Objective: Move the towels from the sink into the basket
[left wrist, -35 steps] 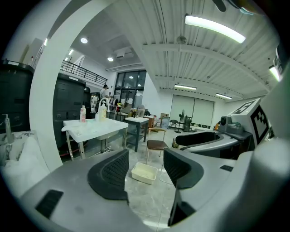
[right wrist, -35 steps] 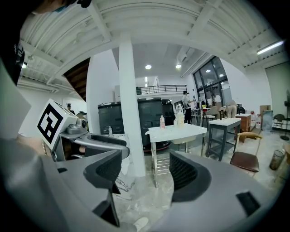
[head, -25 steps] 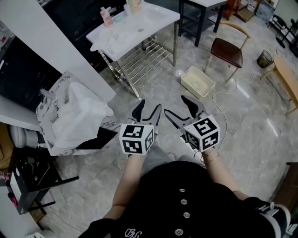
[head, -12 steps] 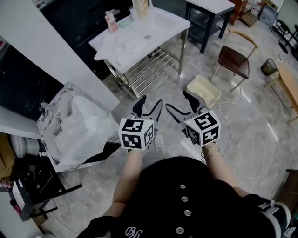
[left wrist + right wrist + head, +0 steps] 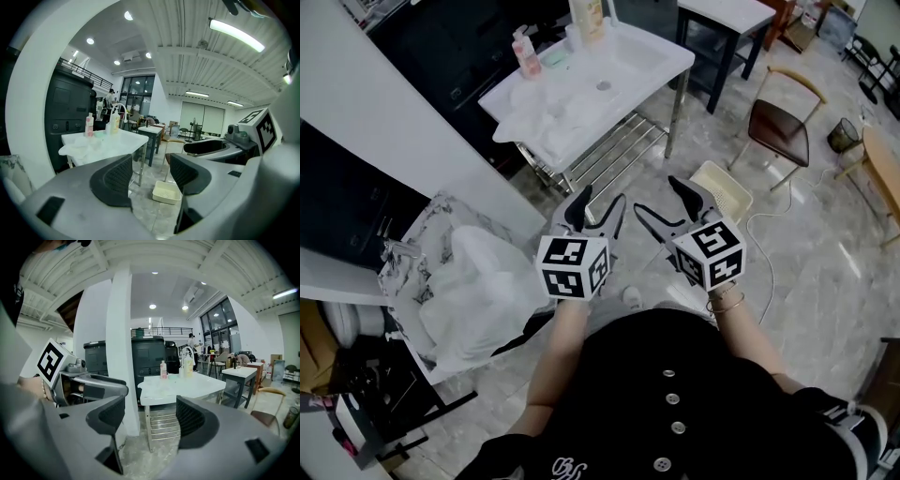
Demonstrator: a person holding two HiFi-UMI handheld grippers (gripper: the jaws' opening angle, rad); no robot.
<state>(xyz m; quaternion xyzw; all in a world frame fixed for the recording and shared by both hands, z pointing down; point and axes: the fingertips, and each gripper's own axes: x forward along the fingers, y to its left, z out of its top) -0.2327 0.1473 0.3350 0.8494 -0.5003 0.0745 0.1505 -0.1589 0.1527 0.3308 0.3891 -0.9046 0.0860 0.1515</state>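
Note:
White towels point(image 5: 546, 111) lie crumpled on the left part of the white sink table point(image 5: 649, 67), far ahead of both grippers. The cream basket point(image 5: 724, 190) stands on the floor just right of the table, partly hidden behind my right gripper point(image 5: 656, 199). My left gripper point(image 5: 600, 202) is held beside it at waist height. Both are open with nothing between the jaws. In the left gripper view the towels point(image 5: 80, 146) hang at the table's near corner, and the basket point(image 5: 166, 192) shows on the floor between the left gripper's point(image 5: 150, 176) jaws. The right gripper point(image 5: 150, 417) faces the sink table point(image 5: 180, 386).
A pink bottle point(image 5: 525, 52) and a tall pale bottle point(image 5: 587, 15) stand at the sink's back. A marble-patterned bin with a white bag point(image 5: 473, 291) sits at my left by a white pillar point(image 5: 403, 122). A brown chair point(image 5: 782, 119) and a dark table point(image 5: 722, 17) stand to the right.
The person has stepped closer to the sink table, so it and the basket sit nearer in the head view. Both grippers stay open and empty, side by side.

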